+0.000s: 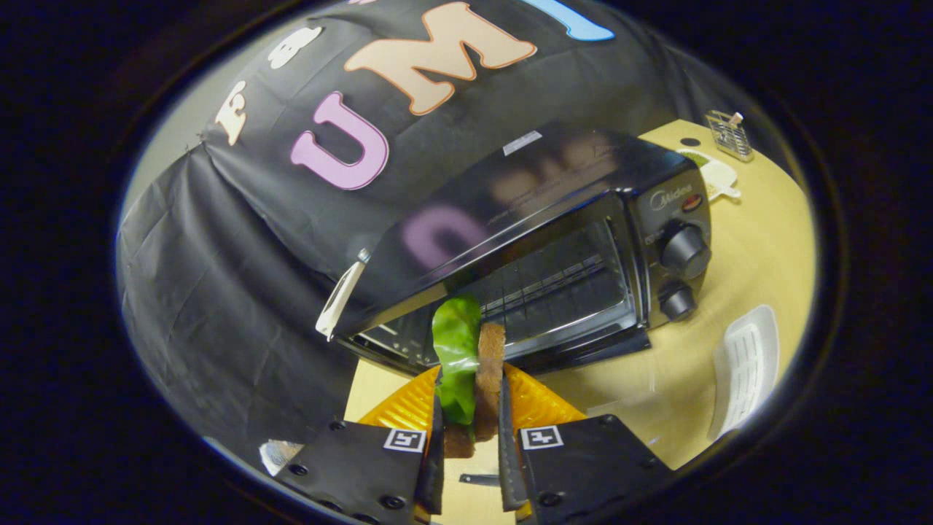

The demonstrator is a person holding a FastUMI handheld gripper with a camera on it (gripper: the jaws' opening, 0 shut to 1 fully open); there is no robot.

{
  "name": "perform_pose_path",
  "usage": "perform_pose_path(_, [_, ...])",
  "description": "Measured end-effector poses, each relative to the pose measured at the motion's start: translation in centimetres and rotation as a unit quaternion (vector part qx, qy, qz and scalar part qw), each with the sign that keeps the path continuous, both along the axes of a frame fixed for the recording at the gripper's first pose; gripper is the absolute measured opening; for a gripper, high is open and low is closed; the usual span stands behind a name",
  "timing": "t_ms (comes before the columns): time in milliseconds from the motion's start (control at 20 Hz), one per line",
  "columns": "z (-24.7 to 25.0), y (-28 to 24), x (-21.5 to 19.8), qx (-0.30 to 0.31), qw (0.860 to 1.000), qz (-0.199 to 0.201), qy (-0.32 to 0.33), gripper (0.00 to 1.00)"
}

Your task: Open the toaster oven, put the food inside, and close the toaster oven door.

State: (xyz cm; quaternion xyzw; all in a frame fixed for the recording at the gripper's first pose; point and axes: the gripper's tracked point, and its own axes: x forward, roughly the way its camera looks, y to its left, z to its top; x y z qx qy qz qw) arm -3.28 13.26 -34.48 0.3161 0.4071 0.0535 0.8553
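Hand-held gripper (470, 430) is pinching the food (474, 364), a lettuce-and-toast stack, upright between both fingers, edge-on, probably so it slips onto the rack of the toaster oven (539, 255), which is standing open just ahead on the bench (758, 240).
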Motion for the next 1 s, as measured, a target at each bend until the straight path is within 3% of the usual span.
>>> perform_pose_path(550, [-1.1, 4.2, 1.3, 0.083, 0.996, 0.001, 0.014, 0.33])
perform_pose_path(1000, [0.3, 2.5, 2.3, 0.139, 0.99, -0.017, 0.001, 0.33])
